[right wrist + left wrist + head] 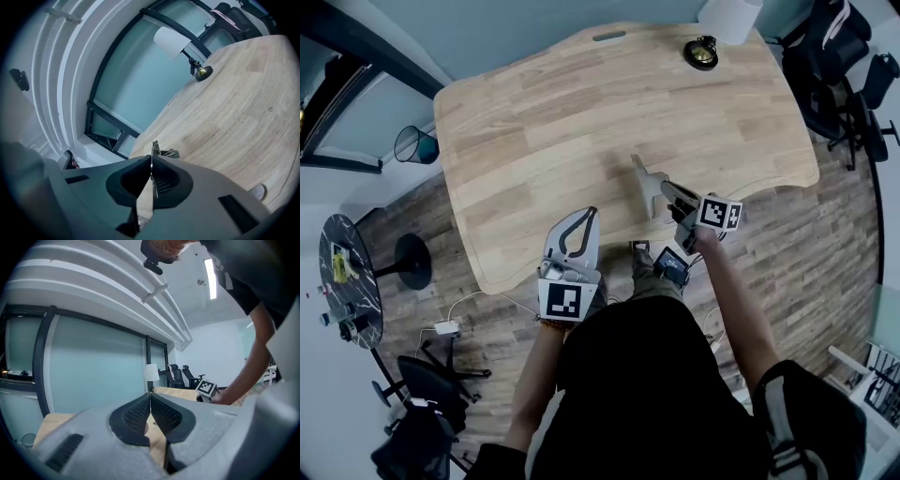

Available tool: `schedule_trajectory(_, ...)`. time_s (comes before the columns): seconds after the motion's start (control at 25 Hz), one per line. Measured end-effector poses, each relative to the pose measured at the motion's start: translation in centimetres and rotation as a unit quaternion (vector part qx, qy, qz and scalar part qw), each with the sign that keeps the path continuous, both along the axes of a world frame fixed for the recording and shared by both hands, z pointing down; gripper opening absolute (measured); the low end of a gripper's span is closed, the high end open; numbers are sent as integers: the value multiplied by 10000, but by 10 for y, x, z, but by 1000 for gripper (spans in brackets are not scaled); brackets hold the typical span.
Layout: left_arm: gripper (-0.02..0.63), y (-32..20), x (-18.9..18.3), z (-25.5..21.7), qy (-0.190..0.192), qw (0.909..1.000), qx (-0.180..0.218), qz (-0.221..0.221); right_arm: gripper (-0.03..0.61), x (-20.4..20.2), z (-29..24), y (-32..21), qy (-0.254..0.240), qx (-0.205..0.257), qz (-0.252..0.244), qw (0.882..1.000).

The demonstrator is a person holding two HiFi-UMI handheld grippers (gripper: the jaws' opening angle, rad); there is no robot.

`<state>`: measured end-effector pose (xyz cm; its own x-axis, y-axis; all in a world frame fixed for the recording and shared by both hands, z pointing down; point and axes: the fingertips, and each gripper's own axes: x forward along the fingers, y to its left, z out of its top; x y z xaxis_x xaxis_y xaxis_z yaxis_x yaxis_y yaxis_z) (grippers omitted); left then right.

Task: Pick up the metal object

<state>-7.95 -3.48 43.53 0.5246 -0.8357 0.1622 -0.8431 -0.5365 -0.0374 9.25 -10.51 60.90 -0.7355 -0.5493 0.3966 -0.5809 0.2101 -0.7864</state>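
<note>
A thin metal object [161, 152] with wire clips pokes out between the pads of my right gripper [151, 161], which is shut on it and holds it over the wooden table [234, 117]. In the head view the right gripper [643, 174] reaches over the table's near edge, and the metal piece is too small to make out there. My left gripper [581, 220] hangs at the near edge of the table [581, 122], left of the right one. Its pads [161, 413] meet with nothing between them, and the left gripper [150, 397] points across the table.
A desk lamp [703, 52] with a white shade stands at the table's far right corner, also seen as the lamp [197, 70]. Black office chairs [844, 84] stand to the right. A wire bin [414, 143] and a small round black table [342, 281] are on the left.
</note>
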Motion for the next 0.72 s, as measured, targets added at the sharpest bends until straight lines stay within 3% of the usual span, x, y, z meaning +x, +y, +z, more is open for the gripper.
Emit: schedule_trajectory(0.72, 17, -31, 2, -22, 150, 9991, 361, 191, 9, -25, -60, 7, -103, 646, 219, 9976)
